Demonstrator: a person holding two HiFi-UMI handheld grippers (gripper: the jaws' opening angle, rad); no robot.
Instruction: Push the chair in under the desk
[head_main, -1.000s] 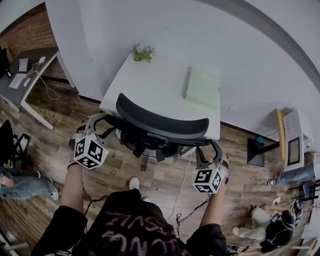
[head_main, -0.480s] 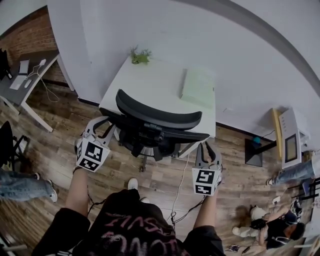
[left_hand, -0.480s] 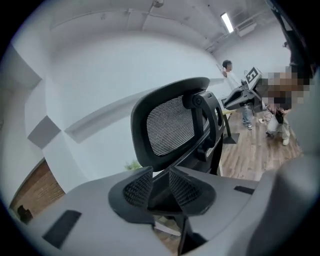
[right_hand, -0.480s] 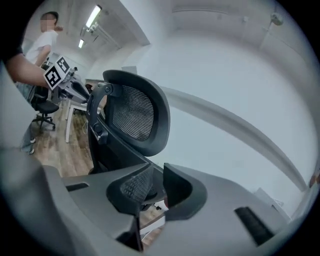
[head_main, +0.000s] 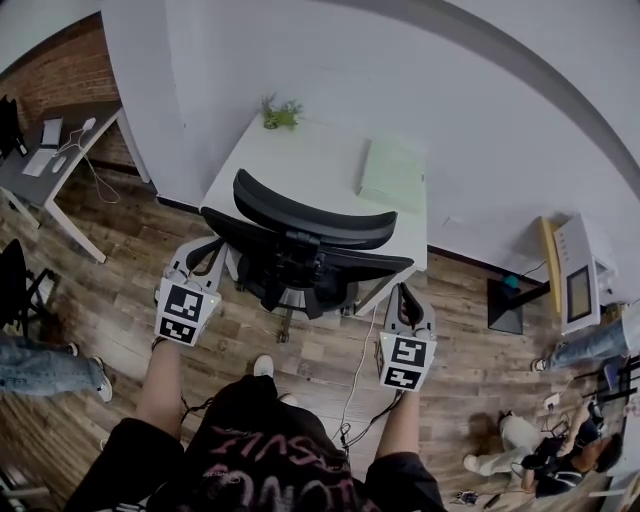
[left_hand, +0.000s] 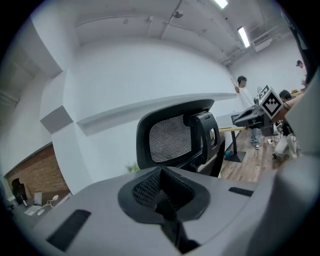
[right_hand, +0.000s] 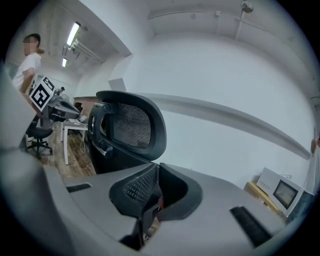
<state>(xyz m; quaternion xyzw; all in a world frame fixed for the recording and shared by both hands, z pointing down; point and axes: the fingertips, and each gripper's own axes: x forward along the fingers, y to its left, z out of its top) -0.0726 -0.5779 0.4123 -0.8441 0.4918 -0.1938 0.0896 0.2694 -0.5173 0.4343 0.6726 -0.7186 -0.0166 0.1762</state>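
Left gripper and right gripper drawn off the chair.
Jaws have just been closed together, empty; chair is seated partly under the bench.

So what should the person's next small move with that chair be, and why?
Probably set both closed grippers against the chair back and nudge it toward the desk. The left gripper and right gripper have just closed on nothing, either side of the chair, and its base shows on the floor short of the desk.

The black mesh-backed chair stands upright at the white desk's near edge.
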